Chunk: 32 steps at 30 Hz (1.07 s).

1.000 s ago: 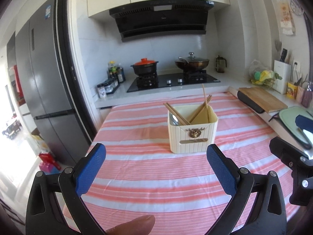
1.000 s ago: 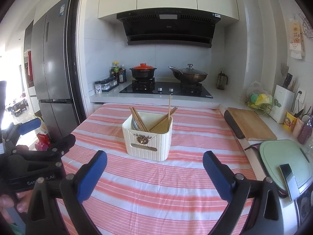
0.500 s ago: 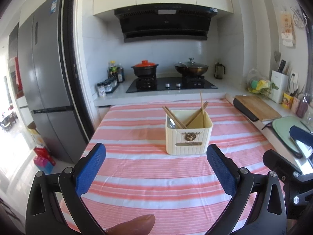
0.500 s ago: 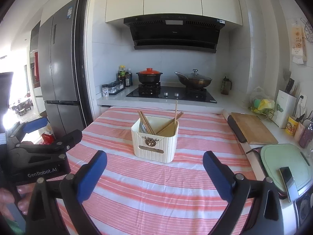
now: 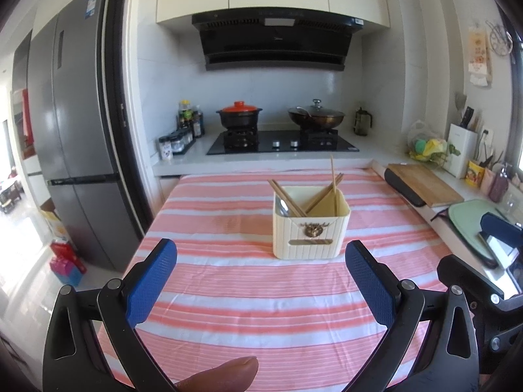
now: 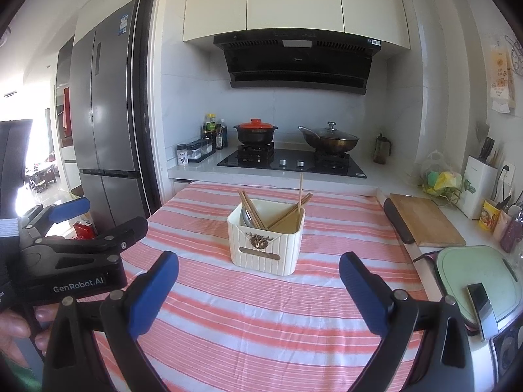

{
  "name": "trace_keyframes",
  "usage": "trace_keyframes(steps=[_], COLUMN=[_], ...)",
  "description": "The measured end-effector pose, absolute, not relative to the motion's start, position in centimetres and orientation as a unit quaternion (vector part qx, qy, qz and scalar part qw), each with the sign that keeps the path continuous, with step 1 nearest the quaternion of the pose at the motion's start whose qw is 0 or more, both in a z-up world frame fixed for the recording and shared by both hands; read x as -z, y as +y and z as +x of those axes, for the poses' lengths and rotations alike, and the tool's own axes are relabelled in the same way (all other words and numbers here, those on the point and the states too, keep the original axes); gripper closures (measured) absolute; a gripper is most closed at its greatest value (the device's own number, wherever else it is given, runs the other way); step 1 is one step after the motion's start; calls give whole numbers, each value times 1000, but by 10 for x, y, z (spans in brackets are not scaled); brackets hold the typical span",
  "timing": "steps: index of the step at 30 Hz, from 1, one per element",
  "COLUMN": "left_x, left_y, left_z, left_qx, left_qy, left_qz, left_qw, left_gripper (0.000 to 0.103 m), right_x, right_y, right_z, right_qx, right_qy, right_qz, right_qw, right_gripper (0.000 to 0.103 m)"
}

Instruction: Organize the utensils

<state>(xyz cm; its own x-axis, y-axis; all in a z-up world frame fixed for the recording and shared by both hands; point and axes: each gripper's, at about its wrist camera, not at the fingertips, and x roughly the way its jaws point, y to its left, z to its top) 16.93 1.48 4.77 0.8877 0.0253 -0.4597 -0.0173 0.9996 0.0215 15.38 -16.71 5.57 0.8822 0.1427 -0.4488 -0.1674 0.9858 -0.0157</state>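
A cream ribbed utensil holder stands in the middle of a table with a pink-and-white striped cloth. Several wooden chopsticks and a metal spoon lean inside it. My left gripper is open, well short of the holder, with nothing between its blue pads. My right gripper is open too, also short of the holder. Each gripper shows at the edge of the other's view.
Beyond the table runs a counter with a hob, a red-lidded pot and a wok. A wooden cutting board, a green lidded appliance with a phone on it, and a knife block stand at the right. A grey fridge stands left.
Both grippers have pulled back and risen, so the holder looks smaller and farther away. Both stayed open and the holder has not moved.
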Motion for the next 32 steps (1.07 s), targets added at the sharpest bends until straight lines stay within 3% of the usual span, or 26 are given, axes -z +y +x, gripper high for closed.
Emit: trace_keyframes(steps=[32], left_x=[-44], left_y=[12], left_z=[171], left_qx=[-4], left_qy=[232], left_qz=[6], left_qw=[973], left_gripper=[0], right_x=[-51], right_y=[-171], right_z=[153], right_qx=[-72], right_qy=[237], right_qz=[-29], right_qw=[968], right_gripper=[2])
